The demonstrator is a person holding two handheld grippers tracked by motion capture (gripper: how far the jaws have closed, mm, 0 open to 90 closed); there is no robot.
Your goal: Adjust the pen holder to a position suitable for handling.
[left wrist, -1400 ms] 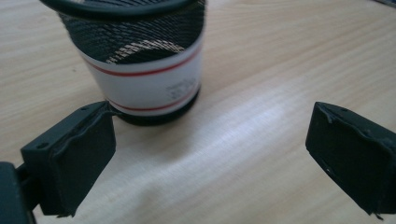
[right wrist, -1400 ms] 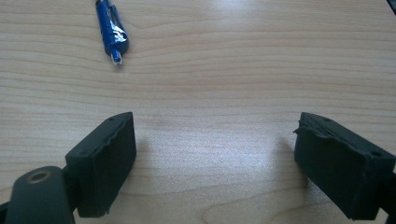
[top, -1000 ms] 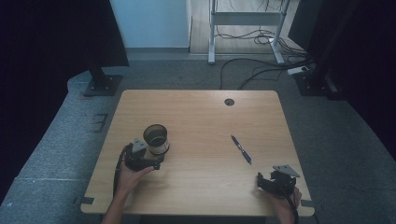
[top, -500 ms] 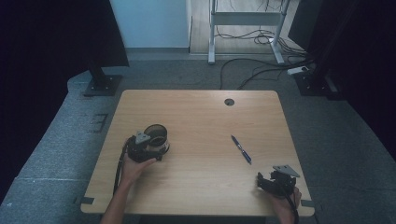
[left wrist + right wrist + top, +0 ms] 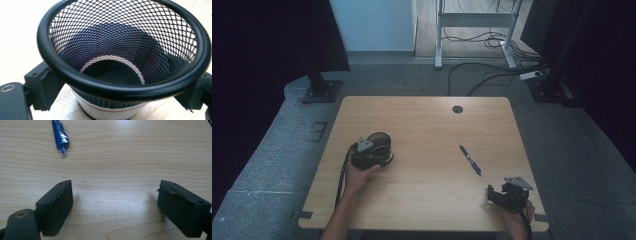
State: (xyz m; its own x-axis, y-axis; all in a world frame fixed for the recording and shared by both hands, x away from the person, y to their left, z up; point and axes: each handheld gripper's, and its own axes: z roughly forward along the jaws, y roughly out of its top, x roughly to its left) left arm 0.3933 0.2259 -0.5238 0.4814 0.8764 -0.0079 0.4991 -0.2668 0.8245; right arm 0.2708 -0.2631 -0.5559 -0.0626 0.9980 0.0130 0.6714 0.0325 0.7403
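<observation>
A black mesh pen cup with a white band near its base stands upright on the left half of the wooden table. My left gripper reaches it from the near side. In the left gripper view the cup sits between the jaws, which have just been closing and now press its lower wall from both sides. My right gripper rests near the table's front right corner, open, with bare wood between its jaws. A blue pen lies ahead of it.
A round cable hole sits near the table's far edge. Beyond the table, cables run across the grey floor by a metal frame. A black stand base is at the far left.
My left gripper has slid forward up to the mesh cup and its jaws now sit around the cup's lower part. The right gripper and the pen have stayed put.
</observation>
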